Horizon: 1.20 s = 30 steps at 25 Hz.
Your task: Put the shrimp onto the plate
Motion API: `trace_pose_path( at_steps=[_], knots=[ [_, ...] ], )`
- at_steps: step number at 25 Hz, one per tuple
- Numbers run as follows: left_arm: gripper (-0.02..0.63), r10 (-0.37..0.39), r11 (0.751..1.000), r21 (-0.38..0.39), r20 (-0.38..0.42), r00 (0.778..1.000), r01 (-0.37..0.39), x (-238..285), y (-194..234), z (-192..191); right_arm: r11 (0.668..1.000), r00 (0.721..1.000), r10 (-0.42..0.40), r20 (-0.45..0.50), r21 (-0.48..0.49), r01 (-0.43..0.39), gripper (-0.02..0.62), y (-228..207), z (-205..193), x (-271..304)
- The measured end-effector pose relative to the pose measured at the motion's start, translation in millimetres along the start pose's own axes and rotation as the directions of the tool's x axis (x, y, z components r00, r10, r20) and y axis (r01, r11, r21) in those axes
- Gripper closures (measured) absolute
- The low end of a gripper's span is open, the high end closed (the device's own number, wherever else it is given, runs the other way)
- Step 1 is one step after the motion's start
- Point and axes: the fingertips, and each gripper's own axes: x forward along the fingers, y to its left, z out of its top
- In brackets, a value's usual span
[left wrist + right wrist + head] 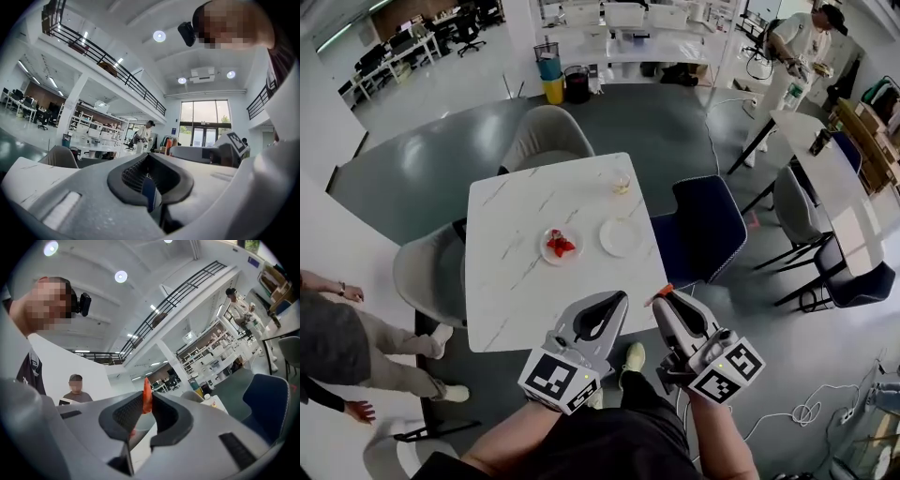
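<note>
Two small plates stand on the white marble table (516,281). One plate (560,246) carries red shrimp, and a bare white plate (621,236) lies to its right. Both grippers hang near my body, just past the table's near edge. My right gripper (667,297) is shut on a thin orange shrimp (659,292), which pokes up between the pads in the right gripper view as the shrimp (146,398) at that gripper's (149,404) tips. My left gripper (617,300) has its jaws together with nothing in them, as the left gripper (150,159) view also shows.
A small glass (622,183) stands at the table's far right corner. Grey chairs sit at the far side (546,136) and the left (431,272), a dark blue chair (705,230) at the right. A person (337,347) stands at the left.
</note>
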Motion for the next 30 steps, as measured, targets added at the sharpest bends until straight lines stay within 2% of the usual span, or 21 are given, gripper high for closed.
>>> trace_pose_path(
  at_steps=[6, 14, 22, 30],
  knots=[
    [0.598, 0.088, 0.996, 0.032, 0.014, 0.996, -0.089, 56.0, 39.2, -10.9, 0.998, 0.995, 0.055, -0.083, -0.004, -0.056, 0.532, -67.5, 8.3, 37.8],
    [0.598, 0.163, 0.986, 0.019, -0.016, 0.986, -0.163, 103.3, 84.3, -35.4, 0.996, 0.969, 0.091, -0.229, -0.002, -0.094, 0.532, -136.9, -13.9, 85.4],
    [0.598, 0.157, 0.987, -0.025, -0.083, 0.984, -0.16, 132.2, 149.9, -95.8, 0.995, 0.929, 0.007, -0.371, -0.089, -0.043, 0.532, -210.1, -83.4, 138.8],
    [0.598, 0.145, 0.987, -0.057, -0.115, 0.983, -0.153, 158.7, 201.4, -153.3, 0.984, 0.869, -0.095, -0.485, -0.179, 0.008, 0.532, -275.0, -155.6, 171.3]
  ],
)
